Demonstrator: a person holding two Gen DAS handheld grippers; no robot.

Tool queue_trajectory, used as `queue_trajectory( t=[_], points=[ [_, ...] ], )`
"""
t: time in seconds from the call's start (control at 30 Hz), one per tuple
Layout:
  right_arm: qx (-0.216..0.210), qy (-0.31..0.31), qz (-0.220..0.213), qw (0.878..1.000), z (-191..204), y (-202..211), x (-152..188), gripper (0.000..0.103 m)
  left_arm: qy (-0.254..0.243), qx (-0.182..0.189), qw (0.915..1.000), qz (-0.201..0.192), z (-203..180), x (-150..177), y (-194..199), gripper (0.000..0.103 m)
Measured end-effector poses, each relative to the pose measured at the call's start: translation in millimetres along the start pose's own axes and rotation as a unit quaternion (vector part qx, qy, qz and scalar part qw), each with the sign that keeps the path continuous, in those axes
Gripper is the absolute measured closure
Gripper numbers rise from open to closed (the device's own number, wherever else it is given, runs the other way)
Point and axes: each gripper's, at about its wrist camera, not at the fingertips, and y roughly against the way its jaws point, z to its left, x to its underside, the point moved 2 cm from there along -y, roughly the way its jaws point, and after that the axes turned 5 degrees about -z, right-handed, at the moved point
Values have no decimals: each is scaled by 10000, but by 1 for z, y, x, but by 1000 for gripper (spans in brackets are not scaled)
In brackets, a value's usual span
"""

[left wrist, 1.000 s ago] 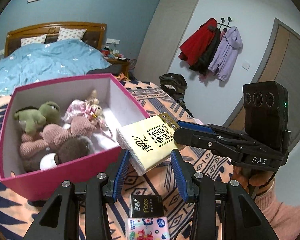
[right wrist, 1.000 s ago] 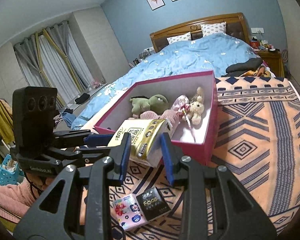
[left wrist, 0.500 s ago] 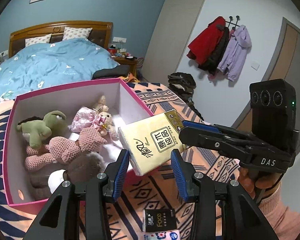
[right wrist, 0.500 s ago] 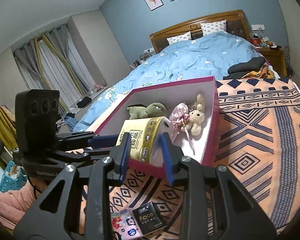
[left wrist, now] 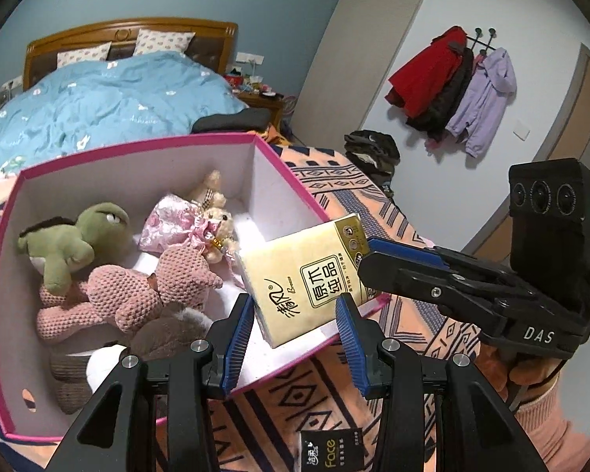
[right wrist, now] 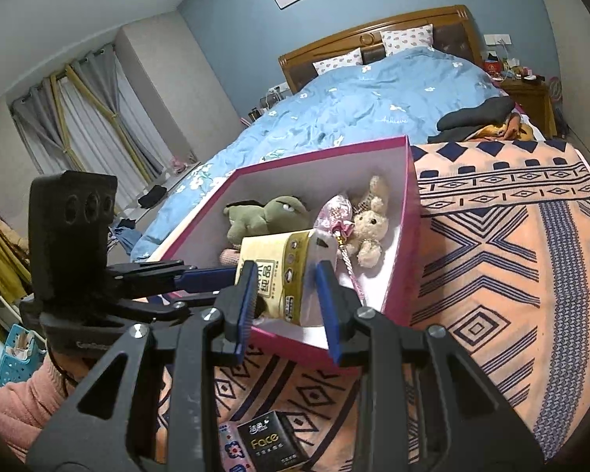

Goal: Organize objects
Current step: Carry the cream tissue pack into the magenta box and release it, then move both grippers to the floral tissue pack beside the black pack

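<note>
Two grippers share one yellow tissue pack [left wrist: 308, 275] in the left wrist view. The left gripper [left wrist: 293, 328] has its blue-padded jaws clamped on the pack's near lower end, and the right gripper [left wrist: 369, 253] comes in from the right with its jaws closed on the pack's far edge. The pack hangs tilted above the near right corner of the pink box [left wrist: 291, 171], which stands on a patterned orange blanket [left wrist: 373, 192]. Inside the box lie a green plush turtle [left wrist: 80, 238], a pink knitted toy [left wrist: 145, 287] and a small bunny in a pink dress [left wrist: 210, 220]. A black "Face" tissue packet [left wrist: 328, 450] lies on the blanket below the left gripper.

From the right wrist view, the right gripper [right wrist: 285, 287] is shut on the tissue pack [right wrist: 283, 263] over the box's near wall [right wrist: 295, 344], while the left gripper [right wrist: 216, 275] reaches in from the left and meets the pack's side. The bunny [right wrist: 369, 228] and turtle [right wrist: 267, 216] sit beyond. The black packet [right wrist: 269, 442] lies beside a floral one [right wrist: 232, 450] on the blanket.
</note>
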Motion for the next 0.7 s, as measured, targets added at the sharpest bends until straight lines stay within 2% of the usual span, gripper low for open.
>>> queue_trajectory(
  t=[0.2,0.43,0.7],
  points=[
    [95,-26,123,9999,-5,-10,2,69,147,4,9997,179,7,1,-12,60],
    [397,63,242,9989,-6,-18,6,67,221,-23,9992,343,12,3,-22,60],
    [473,229,156,9985,0,-15,11,67,93,-109,9996,237,8,9,-19,56]
  ],
)
